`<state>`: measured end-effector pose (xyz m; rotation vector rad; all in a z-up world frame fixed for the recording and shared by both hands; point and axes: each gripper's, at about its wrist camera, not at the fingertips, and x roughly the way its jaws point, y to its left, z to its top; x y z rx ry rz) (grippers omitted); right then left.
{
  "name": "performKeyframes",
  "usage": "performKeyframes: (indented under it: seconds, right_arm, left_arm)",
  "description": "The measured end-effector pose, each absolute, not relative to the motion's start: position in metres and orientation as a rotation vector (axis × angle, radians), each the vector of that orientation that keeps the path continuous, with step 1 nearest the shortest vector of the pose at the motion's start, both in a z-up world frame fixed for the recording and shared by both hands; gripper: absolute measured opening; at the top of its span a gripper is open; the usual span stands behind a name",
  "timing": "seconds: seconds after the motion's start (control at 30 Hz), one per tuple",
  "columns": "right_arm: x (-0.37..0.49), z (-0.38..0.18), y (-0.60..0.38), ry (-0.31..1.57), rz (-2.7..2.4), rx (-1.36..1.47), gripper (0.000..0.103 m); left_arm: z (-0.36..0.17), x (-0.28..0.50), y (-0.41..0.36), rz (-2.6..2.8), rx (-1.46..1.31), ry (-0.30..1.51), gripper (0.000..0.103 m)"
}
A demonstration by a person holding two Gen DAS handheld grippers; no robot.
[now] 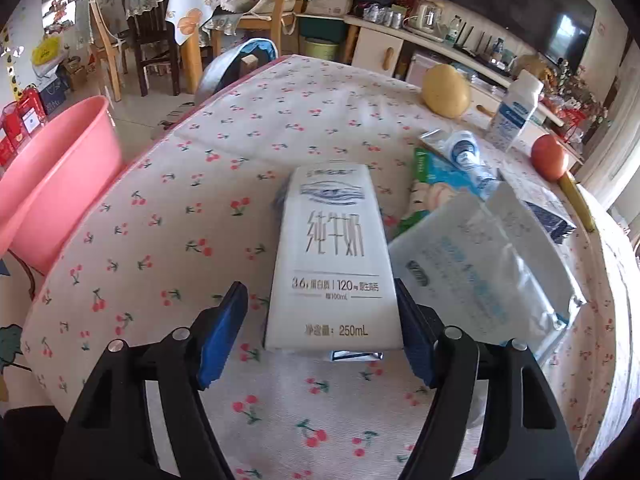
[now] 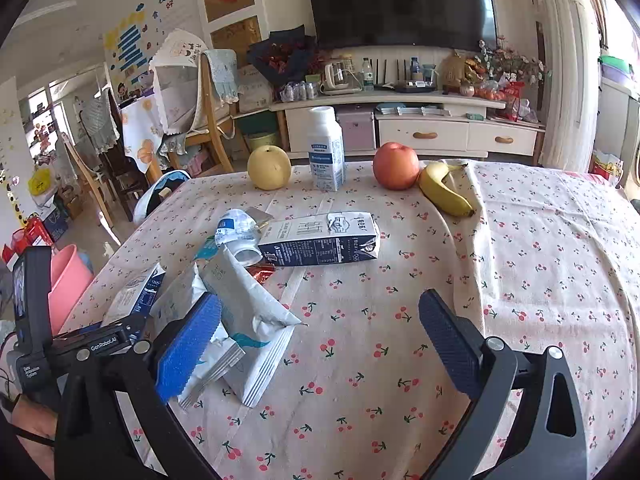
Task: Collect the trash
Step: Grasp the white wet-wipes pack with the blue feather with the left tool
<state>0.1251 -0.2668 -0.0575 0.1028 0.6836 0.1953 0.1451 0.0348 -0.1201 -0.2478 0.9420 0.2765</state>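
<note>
A white 250 mL milk carton (image 1: 332, 256) lies flat on the cherry-print tablecloth (image 1: 160, 240). My left gripper (image 1: 320, 336) straddles its near end: the right pad touches the carton's edge, the left pad stands a little off it, so it is open. In the right wrist view the same carton (image 2: 134, 294) shows at the left. My right gripper (image 2: 320, 344) hangs open over the cloth, its left pad (image 2: 188, 348) above crumpled white bags (image 2: 248, 312). A second milk carton (image 2: 320, 240) and a crushed plastic bottle (image 2: 238, 236) lie mid-table.
A pink basin (image 1: 52, 176) stands beside the table's left edge. At the far side sit a pear (image 2: 269, 168), an upright milk bottle (image 2: 327, 148), an apple (image 2: 396, 166) and a banana (image 2: 444, 190). Chairs and a TV cabinet are beyond.
</note>
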Motion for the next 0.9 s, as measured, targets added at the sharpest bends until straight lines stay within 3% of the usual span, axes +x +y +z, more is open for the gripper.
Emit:
performKeyframes:
  seconds: [0.27, 0.43, 0.6, 0.9]
  right_arm:
    - [0.144, -0.073, -0.265, 0.788, 0.218, 0.149, 0.098]
    - [0.153, -0.084, -0.256, 0.846, 0.232, 0.134, 0.098]
    - [0.154, -0.087, -0.259, 0.867, 0.191, 0.110, 0.098]
    - [0.153, -0.084, -0.277, 0.852, 0.171, 0.156, 0.098]
  left_arm:
    - [-0.098, 0.135, 0.041, 0.310, -0.141, 0.906, 0.073]
    - [-0.073, 0.127, 0.014, 0.141, -0.235, 0.876, 0.073]
    - [-0.095, 0.140, -0.002, -0.033, -0.484, 1.012, 0.073]
    - [-0.118, 0.166, -0.017, 0.029, -0.600, 1.053, 0.073]
